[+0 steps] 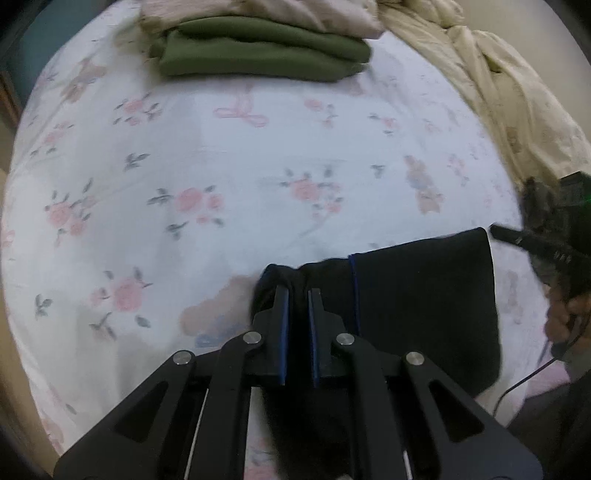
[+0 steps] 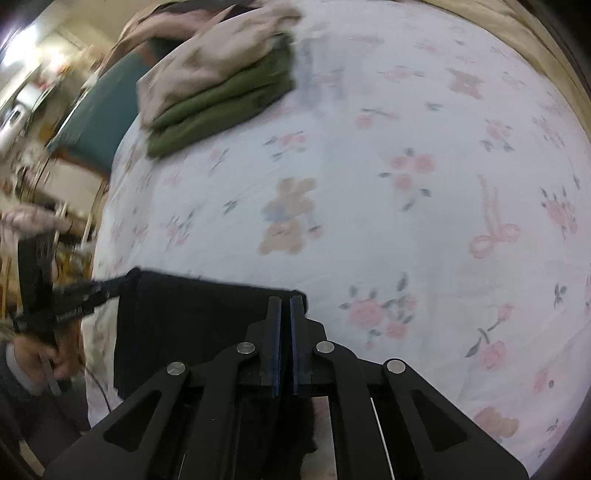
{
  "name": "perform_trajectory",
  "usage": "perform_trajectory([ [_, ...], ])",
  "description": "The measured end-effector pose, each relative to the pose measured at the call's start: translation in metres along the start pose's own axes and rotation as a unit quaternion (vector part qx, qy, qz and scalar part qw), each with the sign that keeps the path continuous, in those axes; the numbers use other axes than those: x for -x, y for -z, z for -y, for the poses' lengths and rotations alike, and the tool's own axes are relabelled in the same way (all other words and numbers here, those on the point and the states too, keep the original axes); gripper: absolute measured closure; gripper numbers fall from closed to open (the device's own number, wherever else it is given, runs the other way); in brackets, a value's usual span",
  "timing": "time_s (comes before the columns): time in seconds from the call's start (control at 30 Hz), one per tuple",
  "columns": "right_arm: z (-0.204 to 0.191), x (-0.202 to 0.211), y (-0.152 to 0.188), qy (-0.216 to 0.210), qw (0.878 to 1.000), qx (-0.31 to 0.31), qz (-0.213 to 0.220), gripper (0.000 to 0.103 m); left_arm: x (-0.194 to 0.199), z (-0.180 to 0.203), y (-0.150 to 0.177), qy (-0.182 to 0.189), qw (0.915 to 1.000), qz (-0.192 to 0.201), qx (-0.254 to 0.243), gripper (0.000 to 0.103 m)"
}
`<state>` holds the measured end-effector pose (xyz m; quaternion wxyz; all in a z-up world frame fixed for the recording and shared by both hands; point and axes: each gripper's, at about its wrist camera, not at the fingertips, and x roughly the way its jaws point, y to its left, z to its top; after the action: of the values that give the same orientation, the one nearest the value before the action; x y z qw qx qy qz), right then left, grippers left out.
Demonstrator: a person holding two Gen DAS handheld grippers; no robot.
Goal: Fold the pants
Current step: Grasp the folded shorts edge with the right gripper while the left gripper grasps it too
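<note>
Dark navy pants [image 1: 421, 295] with a thin blue stripe hang between my two grippers over the floral bed sheet [image 1: 221, 166]. My left gripper [image 1: 297, 291] is shut on a bunched corner of the pants. My right gripper [image 2: 285, 301] is shut on the other top corner of the pants [image 2: 192, 325], which hang down to its left. In the left wrist view the right gripper [image 1: 506, 234] shows at the pants' far corner. In the right wrist view the left gripper [image 2: 110, 286] shows at the far corner.
A stack of folded clothes, green [image 1: 258, 55] under beige [image 1: 258, 14], lies at the far side of the bed; it also shows in the right wrist view [image 2: 221, 99]. A cream quilt [image 1: 498, 81] is bunched at the right. The bed's edge and room clutter [image 2: 37, 129] lie left.
</note>
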<state>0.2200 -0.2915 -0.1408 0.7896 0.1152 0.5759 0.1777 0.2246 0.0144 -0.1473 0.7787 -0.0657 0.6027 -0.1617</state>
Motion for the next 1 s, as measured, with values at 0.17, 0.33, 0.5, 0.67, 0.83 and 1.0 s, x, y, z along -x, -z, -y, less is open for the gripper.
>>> perform_trajectory([
  [0.17, 0.019, 0.008, -0.003, 0.006, 0.999, -0.041, 0.026, 0.102, 0.01, 0.005, 0.001, 0.004, 0.9998, 0.014, 0.011, 0.088],
  [0.33, -0.003, 0.014, 0.001, -0.03, 0.999, -0.007, 0.02, 0.092, 0.023, -0.002, -0.003, 0.006, 0.9989, 0.026, 0.038, 0.06],
  [0.5, -0.003, 0.003, -0.001, -0.028, 0.999, -0.024, 0.012, 0.044, 0.019, -0.022, -0.006, 0.007, 0.9964, 0.034, 0.077, 0.032],
  [0.67, 0.003, -0.025, 0.006, -0.015, 0.999, -0.018, -0.032, 0.044, -0.018, -0.018, -0.004, 0.025, 0.9979, -0.024, 0.055, 0.035],
  [0.83, -0.008, -0.05, 0.012, -0.037, 0.995, 0.04, -0.082, 0.087, -0.027, 0.004, -0.011, 0.027, 0.9981, -0.047, -0.031, 0.092],
  [1.0, -0.026, -0.023, -0.004, -0.013, 0.995, 0.095, -0.003, 0.093, -0.003, 0.014, -0.033, 0.002, 0.997, 0.026, -0.073, 0.094],
])
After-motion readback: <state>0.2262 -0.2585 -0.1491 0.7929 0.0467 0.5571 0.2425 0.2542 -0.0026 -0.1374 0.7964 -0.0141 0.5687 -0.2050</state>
